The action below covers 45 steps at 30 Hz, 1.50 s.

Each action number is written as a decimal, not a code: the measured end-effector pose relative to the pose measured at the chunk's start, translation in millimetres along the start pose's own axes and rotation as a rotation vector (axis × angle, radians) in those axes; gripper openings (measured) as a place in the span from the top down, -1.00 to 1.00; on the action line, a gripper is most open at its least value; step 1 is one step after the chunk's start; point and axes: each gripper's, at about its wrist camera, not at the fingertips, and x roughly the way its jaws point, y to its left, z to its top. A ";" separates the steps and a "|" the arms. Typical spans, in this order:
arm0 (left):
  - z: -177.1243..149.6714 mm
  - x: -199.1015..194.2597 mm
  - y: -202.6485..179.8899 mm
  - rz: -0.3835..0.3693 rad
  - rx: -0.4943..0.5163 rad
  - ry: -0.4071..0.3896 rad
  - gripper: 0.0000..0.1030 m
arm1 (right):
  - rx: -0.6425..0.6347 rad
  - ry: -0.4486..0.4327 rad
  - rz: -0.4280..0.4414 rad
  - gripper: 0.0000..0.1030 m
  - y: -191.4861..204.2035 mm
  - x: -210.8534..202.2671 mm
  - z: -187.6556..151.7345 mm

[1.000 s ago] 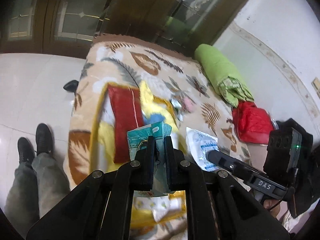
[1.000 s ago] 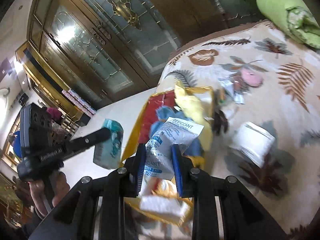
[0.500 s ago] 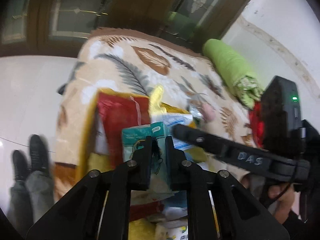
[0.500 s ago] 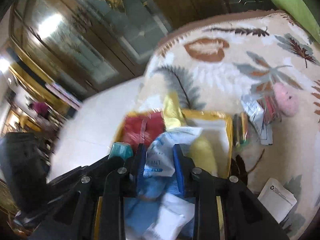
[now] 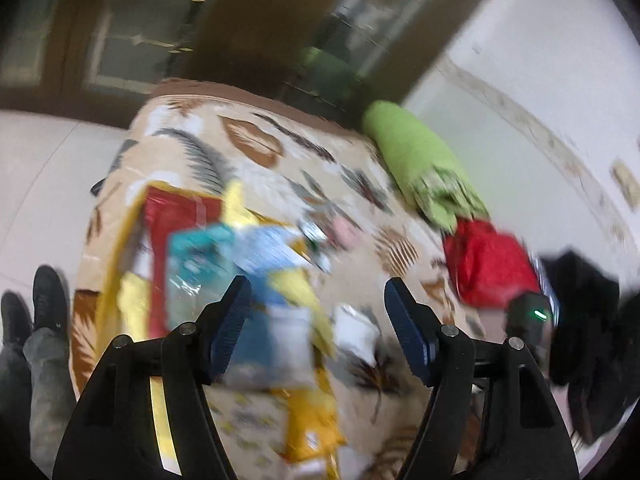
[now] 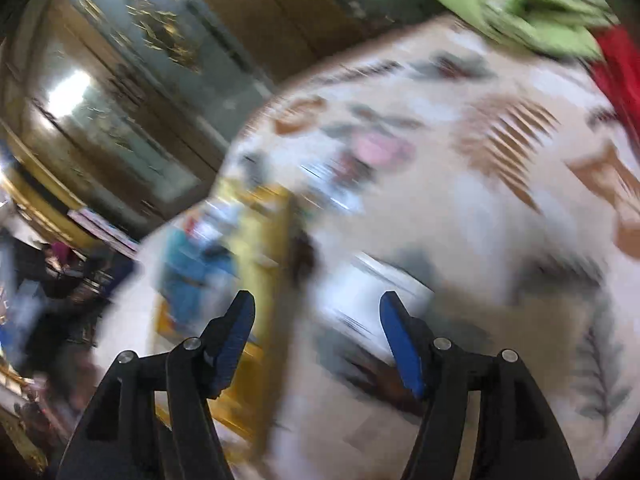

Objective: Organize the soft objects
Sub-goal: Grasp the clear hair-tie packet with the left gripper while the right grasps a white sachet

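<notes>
Both views are motion-blurred. My left gripper (image 5: pixel 318 312) is open and empty above a yellow-rimmed tray (image 5: pixel 116 280) on the leaf-patterned blanket. In the tray lie a teal tissue pack (image 5: pixel 196 256), a blue-white desiccant pouch (image 5: pixel 272 248) and a red packet (image 5: pixel 172 216). A white pouch (image 5: pixel 356 330) lies on the blanket right of the tray. My right gripper (image 6: pixel 316 328) is open and empty over the blanket, right of the tray (image 6: pixel 264 256), above a white pouch (image 6: pixel 376 292). A pink soft item (image 6: pixel 376 148) lies farther back.
A green rolled quilt (image 5: pixel 416 160) and a red bag (image 5: pixel 492 264) lie at the blanket's far right by the wall. Black clothing (image 5: pixel 592 320) is at the right edge. A person's legs and black shoes (image 5: pixel 44 300) stand on the tiled floor at left.
Both grippers have opened and let go: the tissue pack and the desiccant pouch now lie in the tray. The right gripper has swung right, away from the tray.
</notes>
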 end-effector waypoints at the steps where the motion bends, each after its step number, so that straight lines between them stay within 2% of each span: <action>1: -4.4 1.2 -10.1 -0.002 0.028 0.012 -0.35 | 0.000 0.025 -0.028 -0.27 -8.9 5.0 -4.7; 4: -10.7 6.7 -28.9 -0.014 0.073 0.056 -0.35 | 0.006 0.066 0.003 -0.27 -18.0 20.6 -0.9; 7: -11.0 11.3 -39.0 0.005 0.092 0.095 -0.35 | -0.052 0.065 -0.066 -0.27 -13.7 42.4 15.5; 8: -10.4 10.8 -40.5 0.011 0.094 0.096 -0.35 | -0.040 0.080 -0.070 -0.27 -15.0 53.4 22.7; 10: -8.9 10.7 -40.6 0.023 0.094 0.091 -0.35 | -0.019 0.123 -0.016 -0.28 -16.3 69.2 28.9; 11: -7.4 12.1 -39.9 0.030 0.093 0.093 -0.35 | -0.060 0.145 -0.042 -0.27 -12.1 79.1 30.3; 13: -5.1 16.3 -36.8 0.031 0.084 0.101 -0.35 | -0.119 0.153 -0.080 -0.31 -2.1 81.4 24.2; 16: -2.9 24.7 -31.7 0.034 0.066 0.112 -0.35 | -0.149 0.191 -0.016 -0.31 8.0 74.3 4.2; 20: -0.1 41.1 -25.7 0.043 0.035 0.151 -0.35 | -0.139 0.166 -0.021 -0.31 12.8 58.4 -21.3; 24: 5.5 57.5 -27.5 0.068 0.018 0.182 -0.35 | -0.158 0.158 -0.065 -0.30 19.0 61.7 -23.3; 26: 12.9 68.9 -34.7 0.073 0.012 0.195 -0.35 | -0.186 0.146 -0.112 -0.25 24.2 61.3 -27.6; 27: 18.1 77.7 -40.7 0.082 0.029 0.206 -0.35 | -0.228 0.136 -0.147 -0.15 28.4 62.9 -30.3; 28: 21.4 84.3 -45.1 0.091 0.050 0.214 -0.35 | -0.260 0.124 -0.174 0.07 30.5 63.9 -33.1; 30: 32.3 110.0 -57.4 0.153 0.125 0.242 -0.35 | -0.228 0.107 -0.195 0.26 24.3 54.2 -39.9; 31: 37.1 123.8 -59.6 0.178 0.143 0.264 -0.35 | -0.218 0.104 -0.191 0.41 19.9 50.5 -41.9; 32: 41.1 135.7 -59.0 0.190 0.143 0.285 -0.35 | -0.207 0.098 -0.188 0.46 14.9 45.4 -43.8; 33: 45.1 148.6 -56.7 0.198 0.134 0.308 -0.33 | -0.192 0.096 -0.176 0.54 12.5 41.3 -45.0; 35: 53.5 177.8 -47.2 0.224 0.104 0.357 0.12 | -0.170 0.095 -0.149 0.61 7.9 33.2 -47.0; 37: 61.2 202.7 -35.6 0.249 0.048 0.411 0.47 | -0.144 0.088 -0.121 0.68 5.5 26.8 -47.4; 39: 67.1 214.7 -35.3 0.258 0.048 0.409 0.50 | -0.121 0.091 -0.100 0.68 3.2 25.3 -46.8; 43: 80.5 224.8 -38.3 0.163 0.007 0.385 0.50 | -0.123 0.111 -0.099 0.67 2.5 36.3 -44.8; 45: 83.1 229.8 -39.2 0.164 -0.015 0.388 0.50 | -0.115 0.116 -0.086 0.67 -0.5 36.4 -45.3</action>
